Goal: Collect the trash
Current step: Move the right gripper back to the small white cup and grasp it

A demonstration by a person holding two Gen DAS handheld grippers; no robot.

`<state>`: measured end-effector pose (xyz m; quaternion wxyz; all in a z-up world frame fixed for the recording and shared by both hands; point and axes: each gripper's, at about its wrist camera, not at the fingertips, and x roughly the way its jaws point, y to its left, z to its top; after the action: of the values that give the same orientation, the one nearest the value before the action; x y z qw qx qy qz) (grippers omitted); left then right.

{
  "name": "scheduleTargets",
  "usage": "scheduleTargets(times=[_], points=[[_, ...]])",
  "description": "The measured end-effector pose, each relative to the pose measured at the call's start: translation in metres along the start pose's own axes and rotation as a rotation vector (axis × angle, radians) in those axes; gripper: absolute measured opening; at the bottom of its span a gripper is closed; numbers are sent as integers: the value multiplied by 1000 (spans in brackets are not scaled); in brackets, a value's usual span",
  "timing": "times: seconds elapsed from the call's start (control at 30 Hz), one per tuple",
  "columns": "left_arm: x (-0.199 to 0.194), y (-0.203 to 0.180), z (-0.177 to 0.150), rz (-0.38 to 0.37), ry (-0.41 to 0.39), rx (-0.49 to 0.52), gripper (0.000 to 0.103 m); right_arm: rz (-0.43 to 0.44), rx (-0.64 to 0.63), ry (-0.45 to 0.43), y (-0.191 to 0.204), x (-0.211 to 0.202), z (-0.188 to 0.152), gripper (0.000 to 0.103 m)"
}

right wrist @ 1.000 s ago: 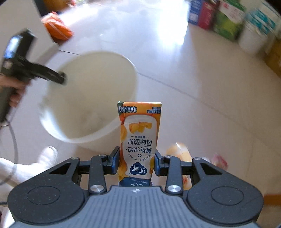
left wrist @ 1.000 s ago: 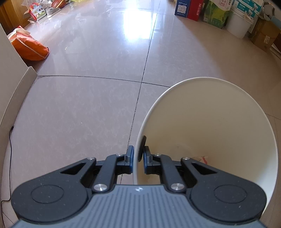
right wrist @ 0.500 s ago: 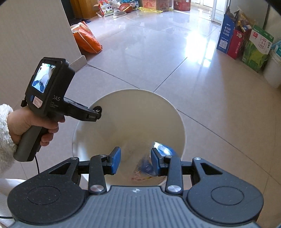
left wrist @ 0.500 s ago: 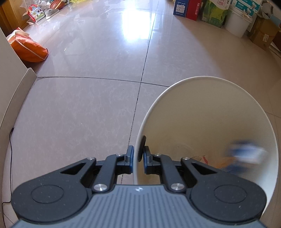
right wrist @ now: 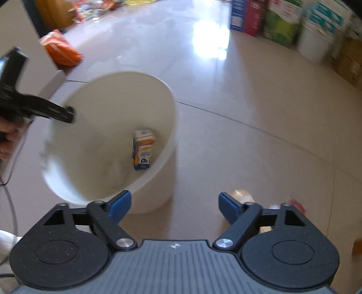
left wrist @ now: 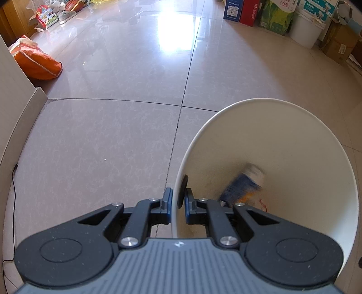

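Note:
A white bucket [left wrist: 267, 106] stands tilted on the tiled floor, and my left gripper [left wrist: 177, 202] is shut on the bucket's near rim. Inside the bucket lies an orange and blue yogurt carton [left wrist: 243, 187], blurred in the left wrist view. The right wrist view shows the same bucket [right wrist: 167, 126] with the carton [right wrist: 142, 149] resting against its inner wall, and the left gripper [right wrist: 67, 114] clamped on the rim. My right gripper [right wrist: 174, 203] hangs above the floor beside the bucket, its jaws opening wide with nothing between them.
Small yellow trash [right wrist: 243, 195] and a red scrap [right wrist: 296, 203] lie on the floor behind the right finger. An orange bag [left wrist: 36, 63] sits by the wall at left. Boxes [left wrist: 248, 10], a white pail [left wrist: 305, 27] and cartons line the far right wall.
The right gripper let go of the yogurt carton, which dropped into the bucket. Its jaws spread wide and it swung to the right of the bucket. The left gripper stayed clamped on the rim.

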<state>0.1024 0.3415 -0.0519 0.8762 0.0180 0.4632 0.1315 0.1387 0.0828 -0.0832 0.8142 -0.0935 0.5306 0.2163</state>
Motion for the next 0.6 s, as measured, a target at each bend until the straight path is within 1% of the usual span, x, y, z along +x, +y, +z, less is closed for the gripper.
scheduleTargets(times=[0.07, 0.2, 0.33, 0.4, 0.6], points=[[0, -1, 0, 1, 0, 1, 9, -23, 51, 3, -13, 10, -19, 94], [0, -1, 0, 0, 0, -2, 9, -86, 143, 15, -36, 32, -65, 94], [0, -2, 0, 2, 1, -2, 9, -151, 192, 11, -48, 55, -107, 94], [1, -2, 0, 2, 1, -3, 9, -166, 224, 17, -52, 68, -125, 94], [0, 0, 0, -1, 2, -7, 9, -205, 308, 39, -63, 104, -159, 94]])
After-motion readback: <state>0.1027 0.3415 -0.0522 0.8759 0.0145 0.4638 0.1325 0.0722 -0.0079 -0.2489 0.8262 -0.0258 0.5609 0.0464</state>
